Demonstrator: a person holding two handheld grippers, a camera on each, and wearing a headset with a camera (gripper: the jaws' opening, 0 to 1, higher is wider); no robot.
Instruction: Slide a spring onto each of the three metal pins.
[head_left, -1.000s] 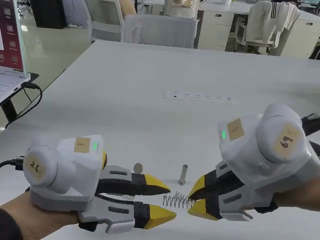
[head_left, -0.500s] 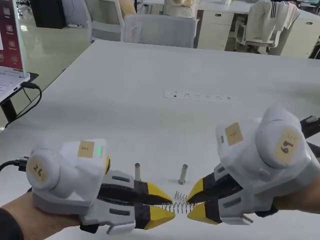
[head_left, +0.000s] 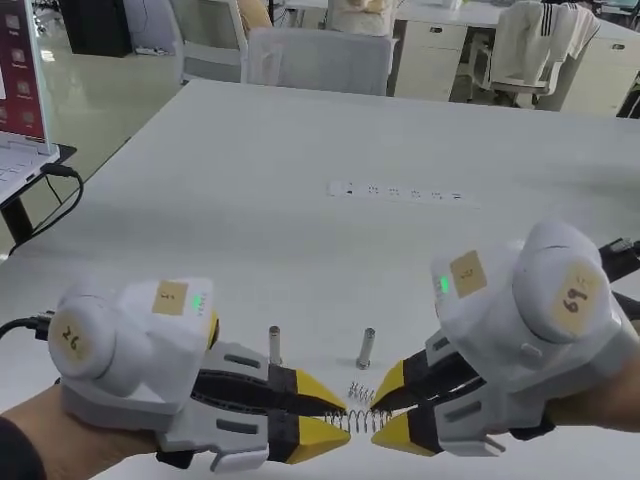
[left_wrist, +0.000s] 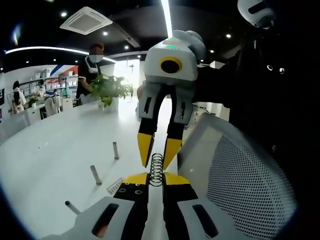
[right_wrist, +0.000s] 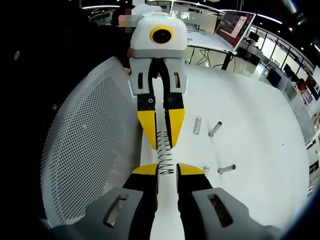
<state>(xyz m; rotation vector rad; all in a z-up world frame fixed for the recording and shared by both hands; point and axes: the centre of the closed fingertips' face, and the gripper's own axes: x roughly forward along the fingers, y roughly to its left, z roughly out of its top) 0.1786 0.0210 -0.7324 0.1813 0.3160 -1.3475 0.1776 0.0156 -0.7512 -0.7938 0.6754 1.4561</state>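
Left claw (head_left: 342, 418) now clenched on one end of the spring (head_left: 358, 418); a second ago it gaped, clear of it. Right claw (head_left: 376, 416) grips the other end. The spring spans the two claws near the worktop (head_left: 300, 200) front edge, before two upright pins (head_left: 274, 345). Spring ends hidden inside the yellow tips; can't tell if it touches the worktop. Loose spring (head_left: 358, 392) partly covered by right claw. Third pin (left_wrist: 71, 207) small, blurred in the left gripper view.

Your left gripper (head_left: 335, 418), lower left in the head view, is white and grey, its black fingers (head_left: 245, 372) tipped yellow. Your right gripper (head_left: 380, 415) at lower right matches. Each shows a green light. The spring (right_wrist: 164, 152) and pins (head_left: 367, 348) are silvery grey on the white table (head_left: 350, 140).
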